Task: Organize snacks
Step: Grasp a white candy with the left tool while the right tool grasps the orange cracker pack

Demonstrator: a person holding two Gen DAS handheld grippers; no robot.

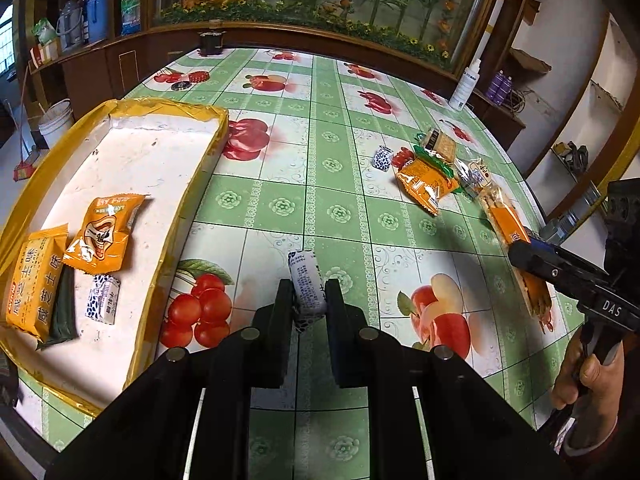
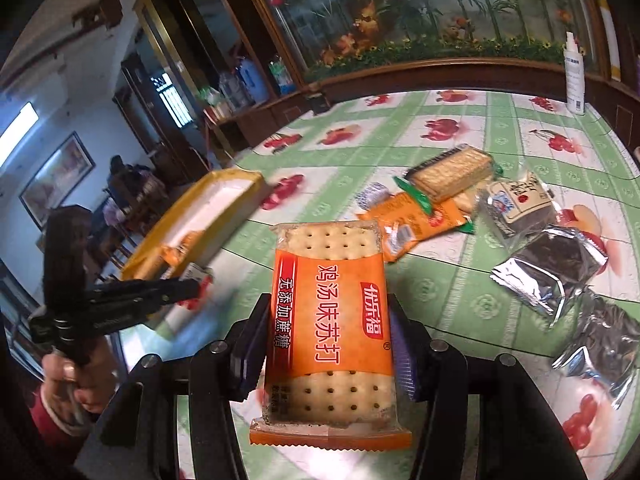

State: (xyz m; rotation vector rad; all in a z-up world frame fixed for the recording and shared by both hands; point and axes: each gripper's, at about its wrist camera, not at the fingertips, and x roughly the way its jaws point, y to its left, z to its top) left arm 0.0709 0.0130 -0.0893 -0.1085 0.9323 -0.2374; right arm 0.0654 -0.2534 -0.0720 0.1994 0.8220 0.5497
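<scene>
My left gripper [image 1: 308,300] is shut on a small blue-and-white candy [image 1: 306,284], held above the tablecloth right of the yellow-rimmed white tray [image 1: 168,120]. The tray holds two orange snack packs [image 1: 104,236], a dark pack and a blue-and-white candy [image 1: 103,298]. My right gripper [image 2: 326,336] is shut on an orange soda cracker pack [image 2: 330,320], lifted over the table. It also shows in the left wrist view [image 1: 524,256] at the right edge. A pile of loose snacks [image 1: 432,172] lies at the table's right; in the right wrist view the pile [image 2: 448,196] is just beyond the cracker pack.
Silver and dark foil packs [image 2: 552,272] lie on the right of the green fruit-print tablecloth [image 1: 280,204]. A white spray bottle [image 1: 466,84] stands at the far right edge. A dark round object [image 1: 212,42] sits at the far edge. Wooden cabinets surround the table.
</scene>
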